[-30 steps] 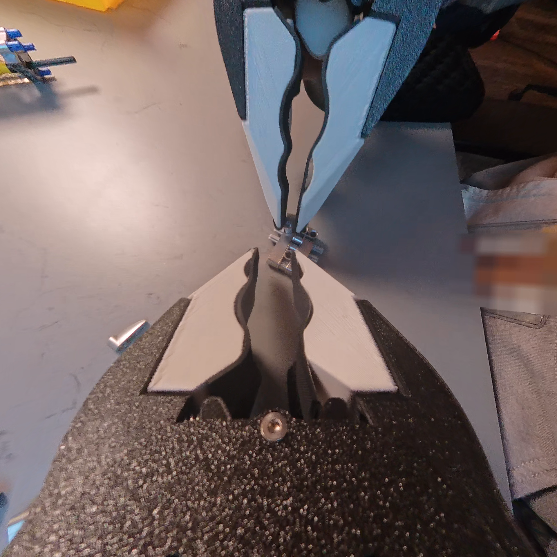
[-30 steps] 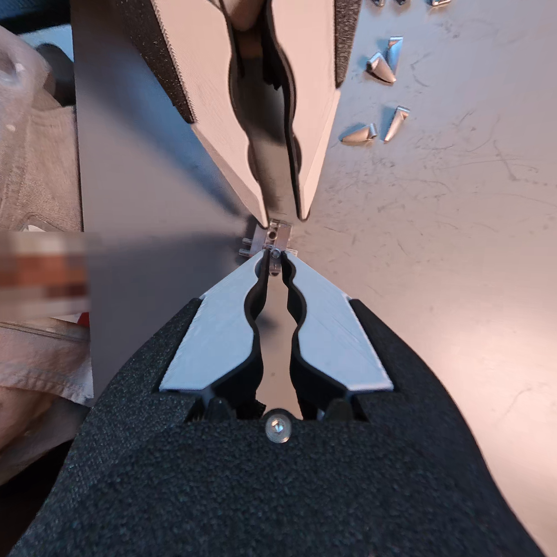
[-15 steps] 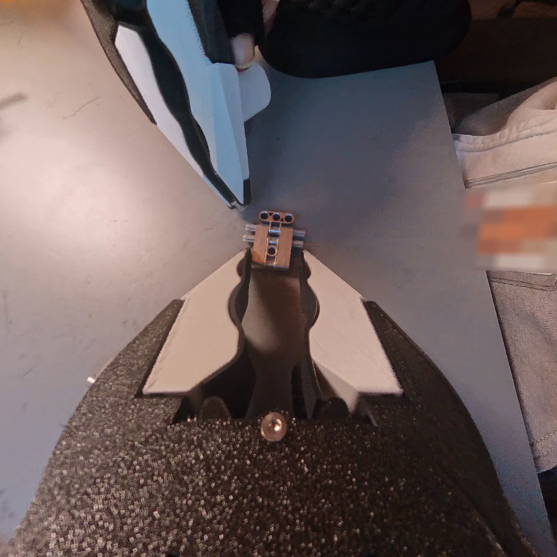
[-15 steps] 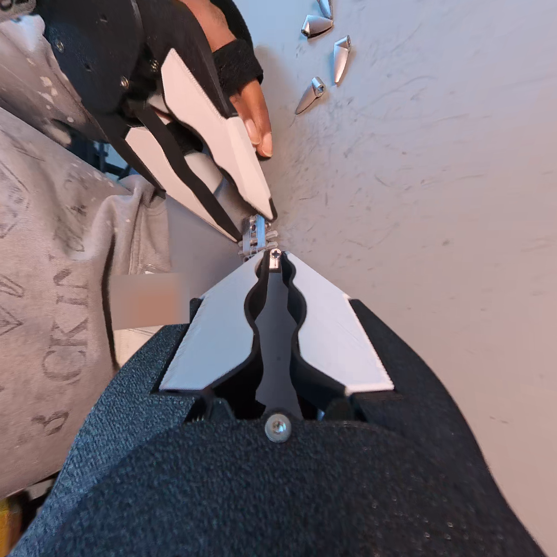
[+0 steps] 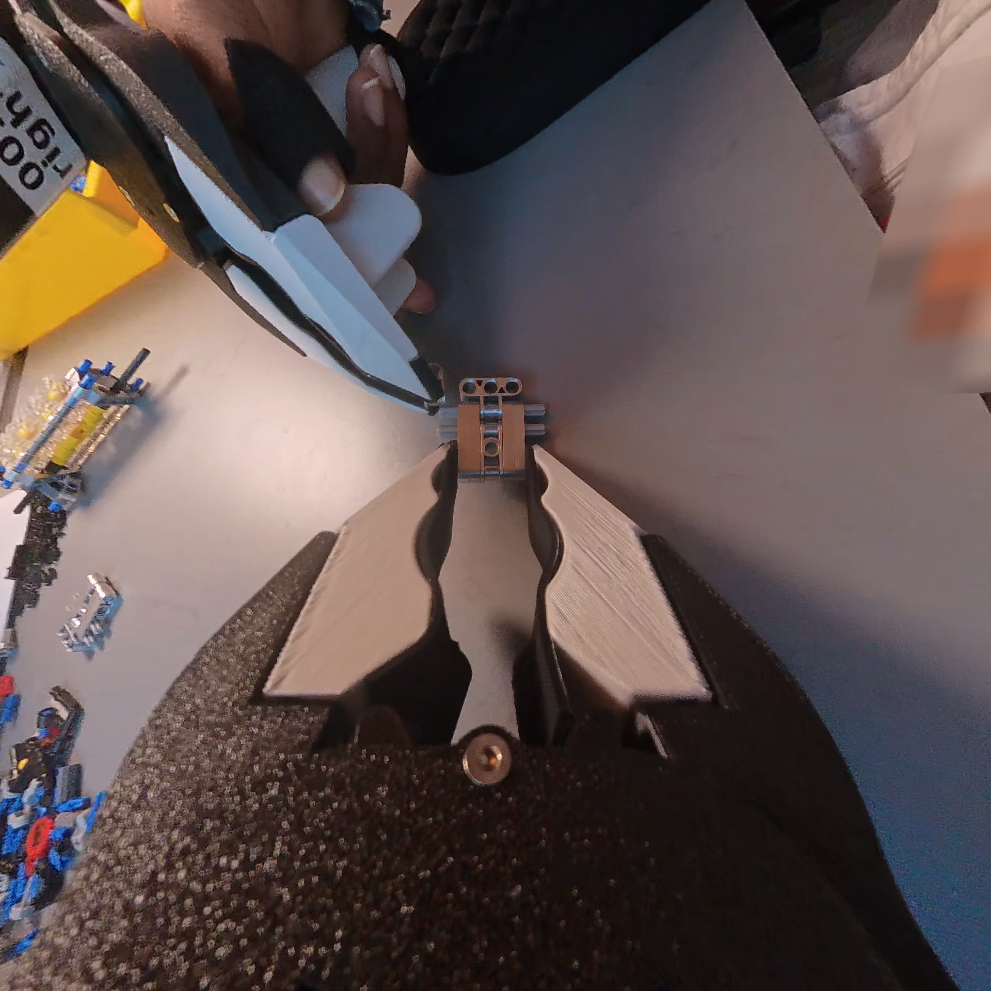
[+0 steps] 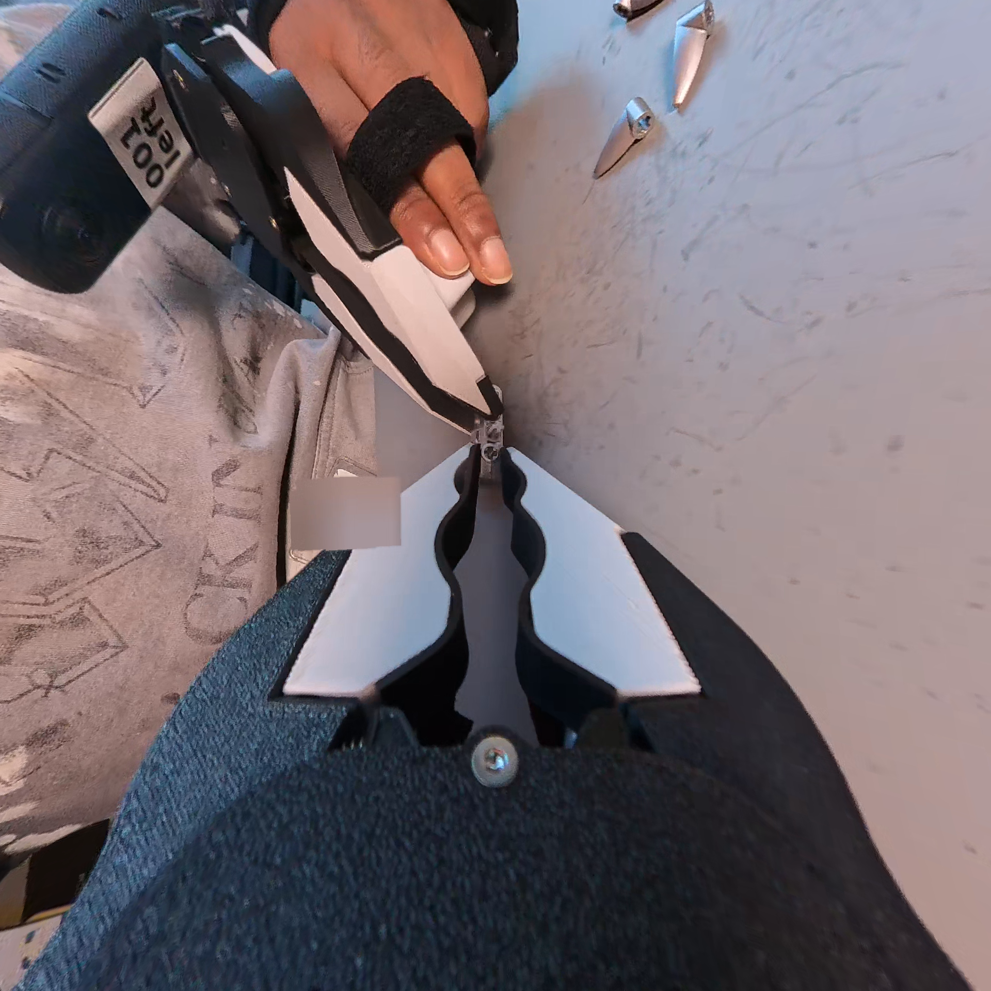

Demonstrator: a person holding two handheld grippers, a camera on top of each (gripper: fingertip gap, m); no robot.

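My left gripper [image 5: 490, 456] is shut on a small grey and tan brick assembly [image 5: 490, 431], held above the grey table [image 5: 697, 482]. The assembly has a three-hole grey beam at its far end and grey pins sticking out both sides. My right gripper [image 5: 431, 402] comes in from the upper left, its tip at the assembly's left pins. In the right wrist view my right gripper [image 6: 489, 456] is shut on a small grey piece [image 6: 489, 453] that meets the assembly [image 6: 490, 429] held by the left gripper [image 6: 485, 410]. A hand [image 6: 429, 161] holds that gripper.
A yellow bin [image 5: 64, 257] stands at the far left. A blue and clear brick model [image 5: 69, 423], a small clear piece [image 5: 91, 616] and a black, blue and red build [image 5: 37, 804] lie left. Silver cone pieces [image 6: 627, 134] lie far right. A person's grey garment [image 6: 107, 429] borders the table edge. My two grippers' fingertips are within a few centimetres of each other.
The grippers faced each other tip to tip; now the right one has swung round to the assembly's left side. The left gripper has kept hold of the assembly and turned it flat to its camera.
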